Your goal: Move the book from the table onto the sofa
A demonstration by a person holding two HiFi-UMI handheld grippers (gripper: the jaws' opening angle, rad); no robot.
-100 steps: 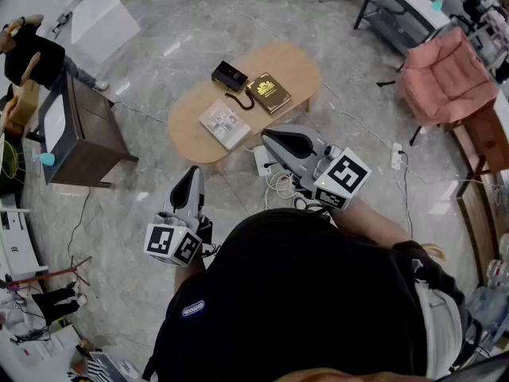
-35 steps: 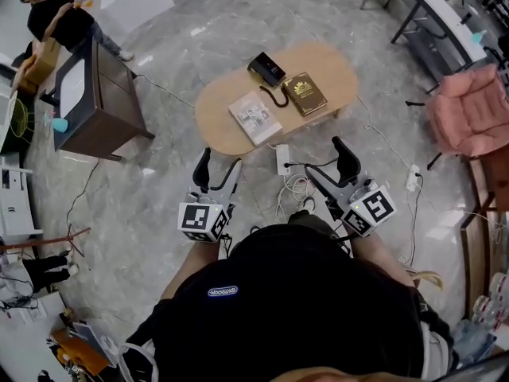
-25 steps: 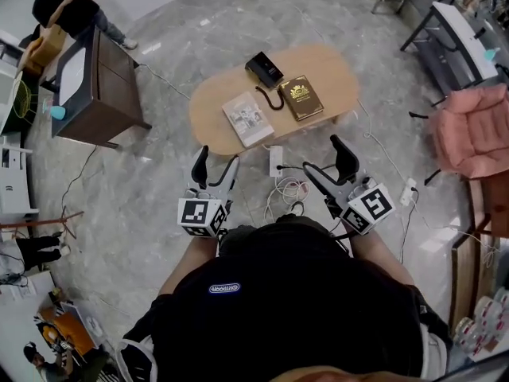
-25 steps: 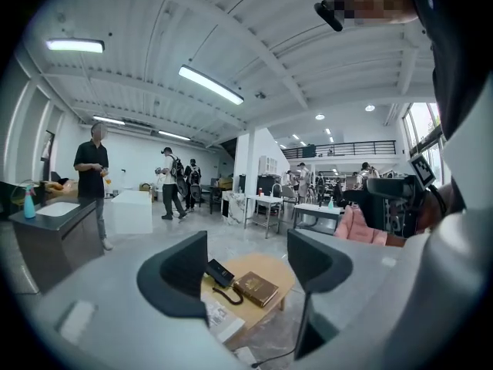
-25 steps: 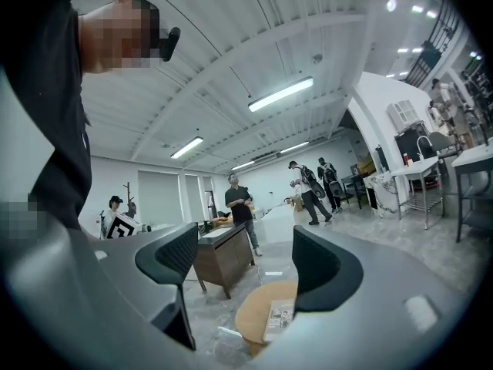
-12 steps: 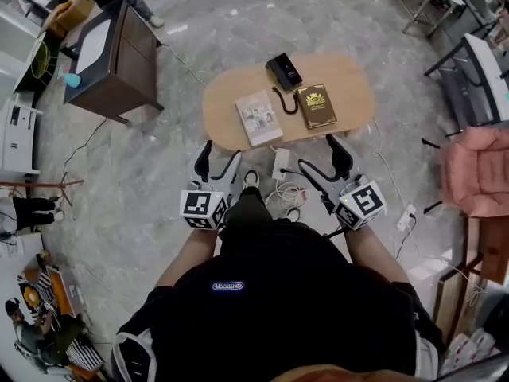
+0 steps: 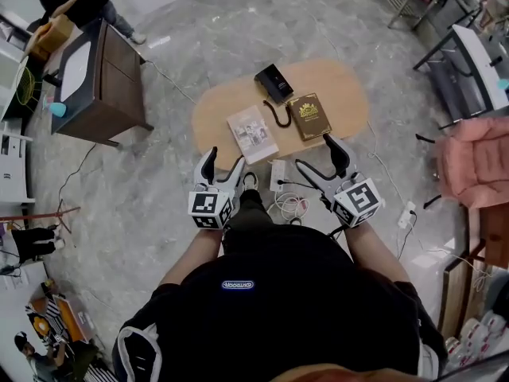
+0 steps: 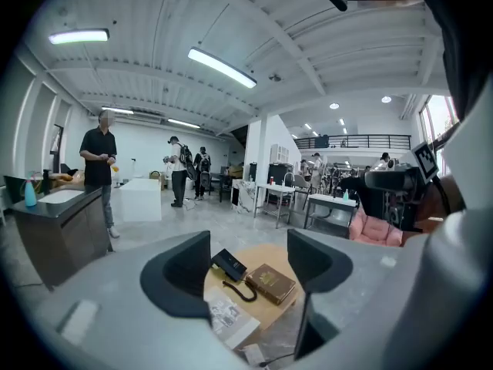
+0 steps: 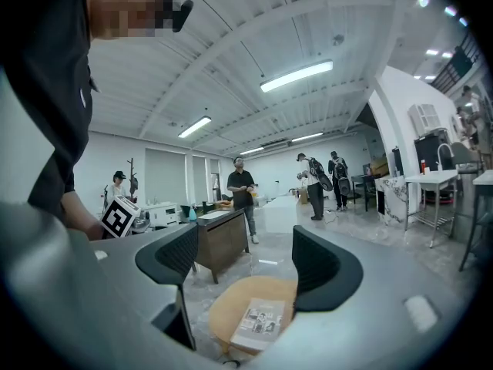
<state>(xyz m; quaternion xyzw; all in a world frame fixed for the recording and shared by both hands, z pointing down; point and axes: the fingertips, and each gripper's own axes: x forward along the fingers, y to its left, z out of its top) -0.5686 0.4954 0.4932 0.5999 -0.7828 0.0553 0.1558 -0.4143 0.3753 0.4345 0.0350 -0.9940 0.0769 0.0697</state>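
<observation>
The person has stepped closer over the last few seconds and now stands square to the tabletop (image 7: 334, 82), which lies in the upper middle of the head view. Both tools sit just short of its near edge. The approach looks about done, and nothing has been picked up yet.

The left tongs (image 7: 223, 164) are spread and hold nothing. Their own view looks out between the jaws at the brown book (image 8: 269, 283), the telephone (image 8: 229, 265) and the booklet (image 8: 227, 318). The right tongs (image 7: 318, 156) are also spread and empty, with only the booklet showing beyond them.

The brown book, probably the one meant, lies flat right of centre on the tabletop, well in from every edge. The telephone's curled cord (image 7: 278, 115) is just beside its left side, so a grip from the right or near side looks cleaner. The booklet lies left of it, close to the near edge.

The sofa (image 7: 473, 161) is at the right edge of the frame, well apart from the tabletop. The floor between them is mostly open. A power strip (image 7: 277, 175) and loose cables (image 7: 291, 207) lie under the tongs at the person's feet, and another cable runs right towards the sofa, so footing needs care.
</observation>
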